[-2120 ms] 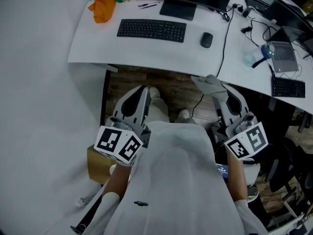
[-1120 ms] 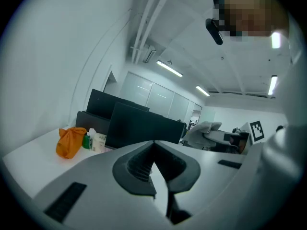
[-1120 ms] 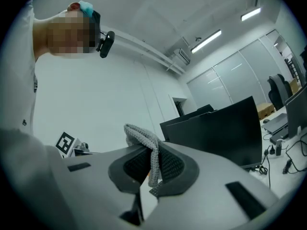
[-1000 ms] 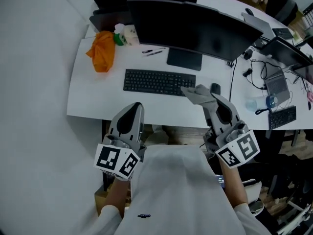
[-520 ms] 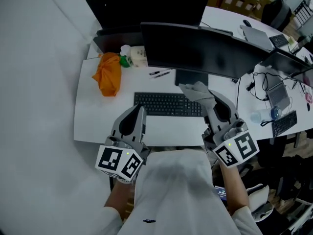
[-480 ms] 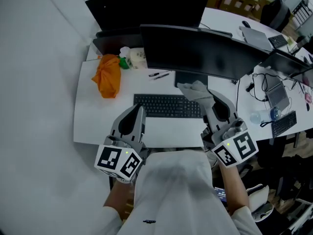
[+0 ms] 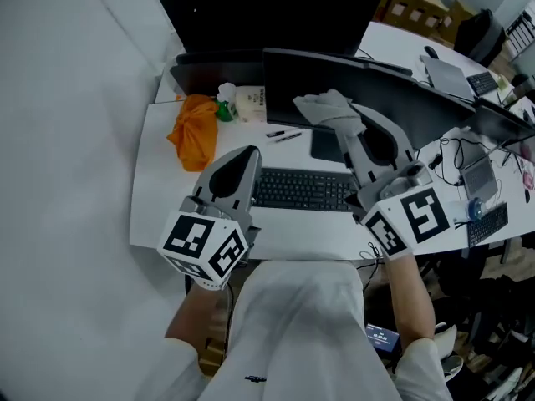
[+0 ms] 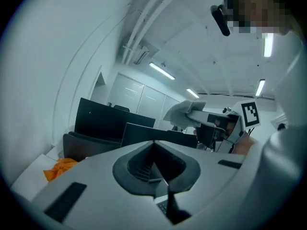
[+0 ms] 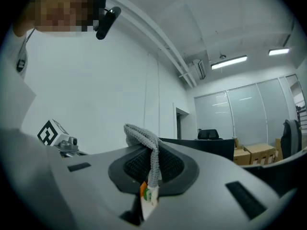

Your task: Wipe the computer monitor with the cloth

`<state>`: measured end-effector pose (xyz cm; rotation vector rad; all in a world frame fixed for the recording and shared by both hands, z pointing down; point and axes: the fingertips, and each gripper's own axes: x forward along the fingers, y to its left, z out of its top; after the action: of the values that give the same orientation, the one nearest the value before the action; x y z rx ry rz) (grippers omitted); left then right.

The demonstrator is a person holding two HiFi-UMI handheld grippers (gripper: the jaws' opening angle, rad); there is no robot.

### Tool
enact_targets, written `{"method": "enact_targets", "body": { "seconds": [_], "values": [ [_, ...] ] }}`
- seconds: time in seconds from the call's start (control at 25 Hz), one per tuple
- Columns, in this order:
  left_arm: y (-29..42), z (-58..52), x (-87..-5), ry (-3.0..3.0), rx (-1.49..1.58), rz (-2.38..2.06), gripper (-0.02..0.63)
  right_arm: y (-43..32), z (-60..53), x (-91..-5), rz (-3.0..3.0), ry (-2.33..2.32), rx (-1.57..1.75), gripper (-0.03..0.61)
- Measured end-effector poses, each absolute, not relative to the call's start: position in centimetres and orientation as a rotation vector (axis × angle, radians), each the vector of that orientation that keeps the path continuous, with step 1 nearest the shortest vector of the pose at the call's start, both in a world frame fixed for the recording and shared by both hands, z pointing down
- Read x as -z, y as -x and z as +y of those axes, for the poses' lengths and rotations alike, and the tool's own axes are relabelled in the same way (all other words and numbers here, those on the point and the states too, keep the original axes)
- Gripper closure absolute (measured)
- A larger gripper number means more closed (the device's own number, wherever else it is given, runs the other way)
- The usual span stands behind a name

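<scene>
A wide black monitor (image 7: 435, 107) stands on the white desk (image 7: 159, 215); its top edge also shows in the left gripper view (image 8: 144, 134) and the right gripper view (image 9: 206, 147). My right gripper (image 7: 338, 119) is shut on a grey cloth (image 7: 322, 105), held up in front of the monitor's left part; whether it touches the screen I cannot tell. The cloth (image 9: 141, 138) droops over the shut jaws (image 9: 152, 150). My left gripper (image 7: 242, 161) is shut on nothing, raised above the keyboard (image 7: 305, 190). From it (image 8: 154, 143) the cloth (image 8: 181, 111) shows up right.
A second black monitor (image 7: 267, 15) stands behind. An orange cloth bundle (image 7: 194, 130), a green bottle (image 7: 224, 109) and pens (image 7: 284, 134) lie at the desk's left. Cables (image 7: 456, 153), a laptop (image 7: 451, 75) and another keyboard (image 7: 489, 224) crowd the right.
Both grippers have risen and moved forward from under the desk edge. The right one has carried the cloth up from the keyboard to the monitor.
</scene>
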<state>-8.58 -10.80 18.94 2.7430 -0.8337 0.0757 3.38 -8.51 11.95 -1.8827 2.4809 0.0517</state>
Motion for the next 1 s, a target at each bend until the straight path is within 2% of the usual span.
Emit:
{"method": "enact_targets", "body": {
  "seconds": [0.48, 1.0],
  "values": [
    [7.7, -16.6, -16.9, -2.766, -0.064, -0.823, 0.595, -3.4, -18.7, -10.0, 2.693, 2.014, -0.183, 0.549],
    [6.7, -19.9, -18.6, -2.718, -0.079, -0.824, 0.595, -4.2, -26.4, -14.4, 3.028, 2.184, -0.209, 0.552]
  ]
}}
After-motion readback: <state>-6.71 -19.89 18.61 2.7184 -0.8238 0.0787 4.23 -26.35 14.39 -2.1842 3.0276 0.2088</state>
